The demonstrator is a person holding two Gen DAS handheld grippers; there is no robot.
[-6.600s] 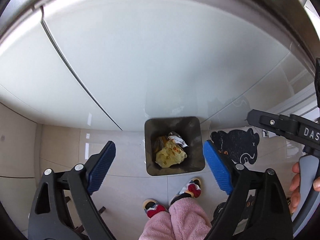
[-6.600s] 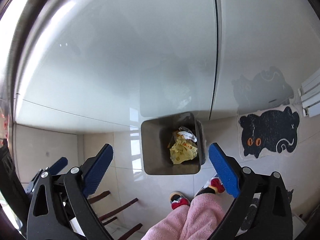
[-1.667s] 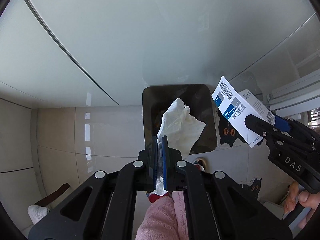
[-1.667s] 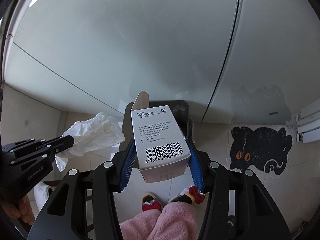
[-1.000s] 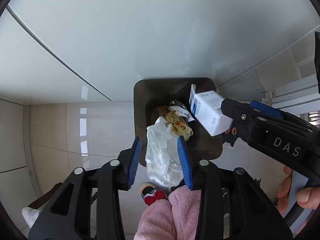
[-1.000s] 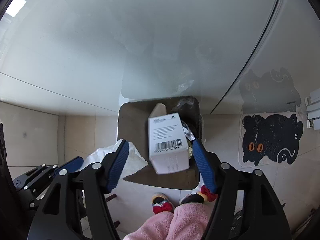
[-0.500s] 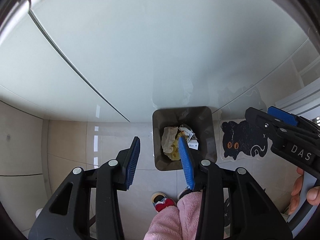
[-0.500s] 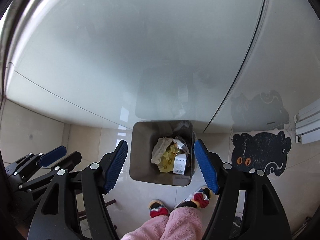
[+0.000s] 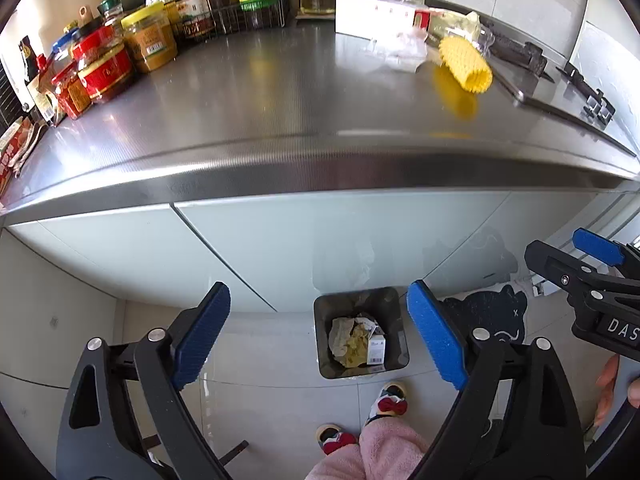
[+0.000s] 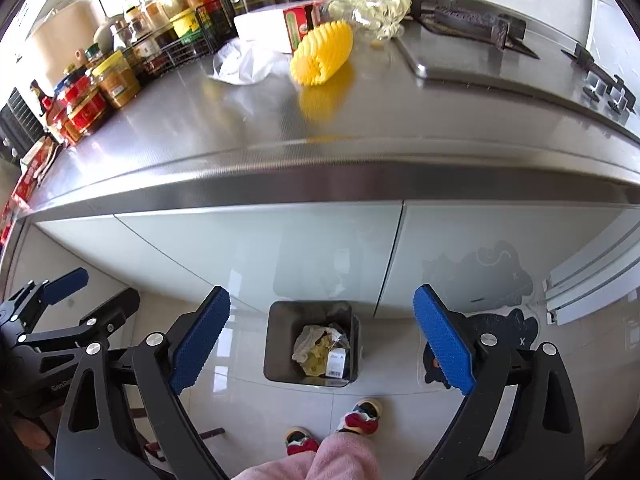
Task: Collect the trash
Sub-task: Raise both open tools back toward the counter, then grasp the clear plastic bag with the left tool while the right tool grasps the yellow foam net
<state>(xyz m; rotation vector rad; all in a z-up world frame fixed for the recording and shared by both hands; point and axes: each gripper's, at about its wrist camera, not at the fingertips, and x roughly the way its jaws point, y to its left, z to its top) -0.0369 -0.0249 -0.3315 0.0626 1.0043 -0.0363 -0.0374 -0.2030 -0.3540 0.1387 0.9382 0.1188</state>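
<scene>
Both tongs stand spread wide with nothing between their blue pads: the left tongs (image 9: 318, 334) and the right tongs (image 10: 322, 340) have just been opening further, and each frames only floor and the bin (image 9: 401, 334) far beneath. The drop looks finished. Inside the bin lie a crumpled tissue (image 9: 340, 330), yellowish wrappers and a small white barcoded box (image 9: 376, 350), all well below the rim.

Judging by that, the step in hand is the return to the tabletop (image 9: 260, 92) for more rubbish. Above the bin, on the tabletop's far side, lie a crumpled white plastic wrapper (image 10: 244, 64) and, just beside it, a yellow spiky roller (image 10: 322, 54); behind those sit a white-and-red carton (image 10: 276, 26) and a clear bag (image 10: 368, 10).

The wrapper looks the likeliest trash. The next move calls for reaching over the tabletop's edge and pinching the thin film without nudging the roller.
</scene>
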